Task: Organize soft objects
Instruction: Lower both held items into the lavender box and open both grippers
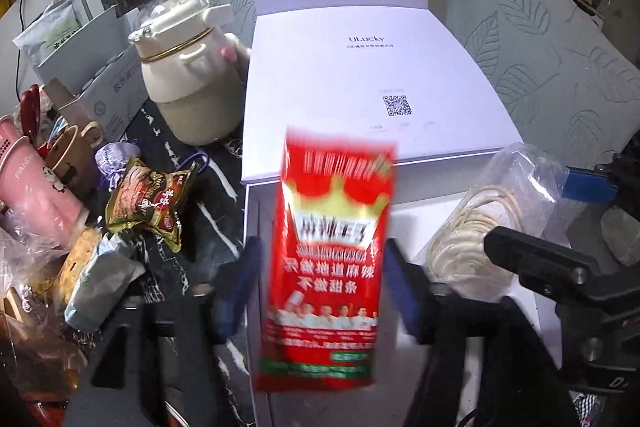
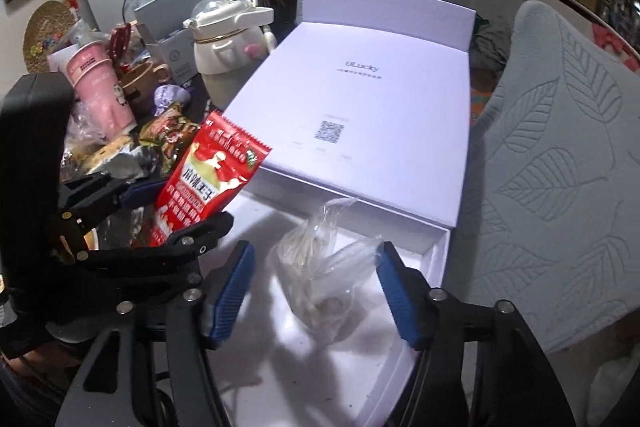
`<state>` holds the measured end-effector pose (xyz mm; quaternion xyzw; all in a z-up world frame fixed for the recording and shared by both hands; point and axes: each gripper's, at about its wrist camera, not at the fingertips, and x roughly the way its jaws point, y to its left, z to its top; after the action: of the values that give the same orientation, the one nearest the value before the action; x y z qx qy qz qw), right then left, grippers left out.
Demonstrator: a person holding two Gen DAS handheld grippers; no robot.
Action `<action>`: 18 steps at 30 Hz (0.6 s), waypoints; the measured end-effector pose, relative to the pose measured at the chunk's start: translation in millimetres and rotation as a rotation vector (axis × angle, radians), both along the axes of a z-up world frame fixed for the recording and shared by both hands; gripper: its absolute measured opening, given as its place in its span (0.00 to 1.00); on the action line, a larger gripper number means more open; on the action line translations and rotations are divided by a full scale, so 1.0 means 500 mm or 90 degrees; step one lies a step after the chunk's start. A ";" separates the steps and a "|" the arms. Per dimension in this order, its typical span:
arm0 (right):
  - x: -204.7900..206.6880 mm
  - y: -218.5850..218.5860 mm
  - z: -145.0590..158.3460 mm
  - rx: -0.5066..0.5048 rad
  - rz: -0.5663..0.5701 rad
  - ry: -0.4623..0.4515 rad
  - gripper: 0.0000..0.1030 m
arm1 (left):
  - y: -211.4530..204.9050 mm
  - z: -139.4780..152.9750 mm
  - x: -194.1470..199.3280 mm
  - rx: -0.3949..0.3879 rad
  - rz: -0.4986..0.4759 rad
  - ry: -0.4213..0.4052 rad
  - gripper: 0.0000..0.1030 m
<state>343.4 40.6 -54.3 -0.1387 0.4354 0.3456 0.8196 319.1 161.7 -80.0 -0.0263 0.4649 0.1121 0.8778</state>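
A red snack packet (image 1: 328,259) hangs blurred between the fingers of my left gripper (image 1: 320,279), which are spread wider than the packet; it looks loose, over the left wall of the open white box (image 1: 256,227). The packet also shows in the right wrist view (image 2: 204,179), with the left gripper (image 2: 160,203) beside it. My right gripper (image 2: 316,287) is open over the box interior (image 2: 360,367), its blue pads either side of a clear plastic bag of pale cord (image 2: 320,275), which also shows in the left wrist view (image 1: 480,227).
The box's white lid (image 1: 360,75) lies folded back beyond it. Left of the box are a cream kettle-shaped bottle (image 1: 188,67), a brown-gold snack pack (image 1: 152,203), pink cups (image 1: 32,187), a purple pouch (image 1: 116,159) and a grey packet (image 1: 100,287). Pale leaf-patterned cushions (image 2: 560,167) lie right.
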 end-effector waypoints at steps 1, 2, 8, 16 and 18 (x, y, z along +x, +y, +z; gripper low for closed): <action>-0.001 -0.002 0.000 -0.003 -0.001 0.001 0.62 | 0.000 0.003 -0.003 0.003 0.002 -0.005 0.75; 0.000 -0.005 0.001 -0.004 -0.004 0.001 0.62 | 0.000 0.007 -0.007 0.006 0.004 -0.009 0.76; -0.004 -0.016 0.015 -0.015 -0.019 -0.014 0.62 | -0.006 0.036 -0.021 0.015 0.003 -0.019 0.76; -0.032 -0.037 0.071 -0.002 -0.033 -0.047 0.62 | -0.025 0.101 -0.048 0.028 0.005 -0.051 0.76; -0.040 -0.044 0.092 0.007 -0.038 -0.057 0.62 | -0.031 0.125 -0.060 0.032 0.004 -0.062 0.76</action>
<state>323.3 18.4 -8.2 -0.1363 0.4006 0.3168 0.8489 289.1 146.0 -17.4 -0.0108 0.4182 0.1251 0.8996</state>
